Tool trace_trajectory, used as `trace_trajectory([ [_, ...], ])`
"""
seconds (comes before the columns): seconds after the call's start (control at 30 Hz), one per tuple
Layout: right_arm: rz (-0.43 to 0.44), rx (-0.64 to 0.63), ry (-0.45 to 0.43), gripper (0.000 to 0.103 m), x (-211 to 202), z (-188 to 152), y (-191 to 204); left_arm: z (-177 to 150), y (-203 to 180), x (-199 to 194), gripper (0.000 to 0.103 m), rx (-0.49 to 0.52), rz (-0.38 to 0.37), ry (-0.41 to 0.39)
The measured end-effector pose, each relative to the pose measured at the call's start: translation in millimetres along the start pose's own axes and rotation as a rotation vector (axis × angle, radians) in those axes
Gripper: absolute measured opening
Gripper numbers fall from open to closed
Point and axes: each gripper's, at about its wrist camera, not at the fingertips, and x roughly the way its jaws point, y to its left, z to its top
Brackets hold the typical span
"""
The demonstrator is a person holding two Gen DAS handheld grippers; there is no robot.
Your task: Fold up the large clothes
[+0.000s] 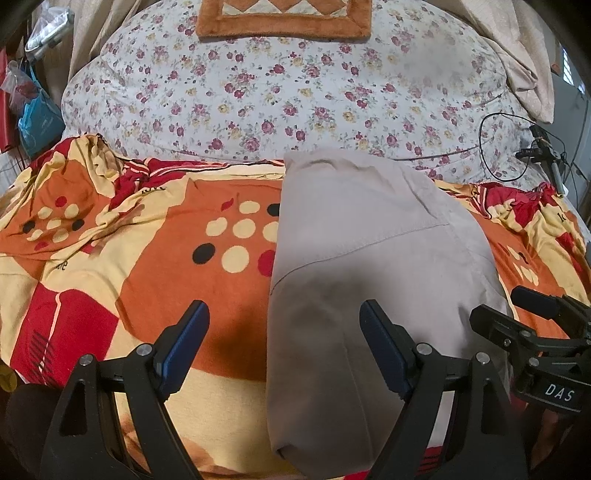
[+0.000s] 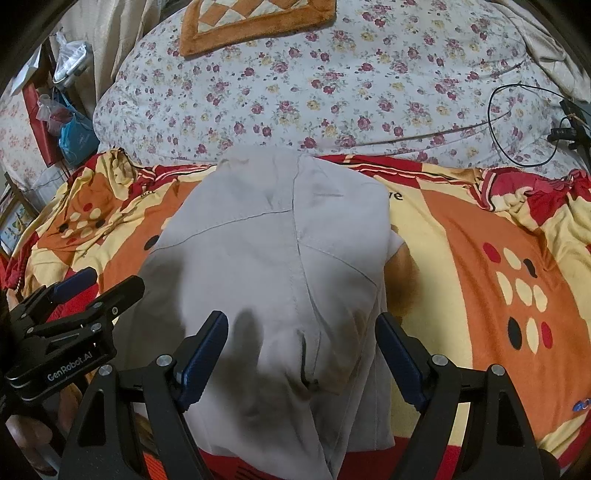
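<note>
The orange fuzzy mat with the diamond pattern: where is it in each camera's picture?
Left wrist view: orange fuzzy mat at top centre, on the floral quilt.
Right wrist view: mat at top, left of centre, tilted.
Shared landmark: looped black cable at right.

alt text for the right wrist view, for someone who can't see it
A folded beige garment lies on an orange, red and cream patterned sheet, with the open right gripper above its near end. The left gripper shows at the left edge; a floral quilt lies beyond.
</note>
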Motion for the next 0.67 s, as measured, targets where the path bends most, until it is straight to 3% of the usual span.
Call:
trace_trajectory([
  [0.67,0.0,-0.003,-0.004,0.083,-3.0,-0.1,0.9,-0.8,-6.7,-6.3,0.084,0.04,0.0,-0.036],
])
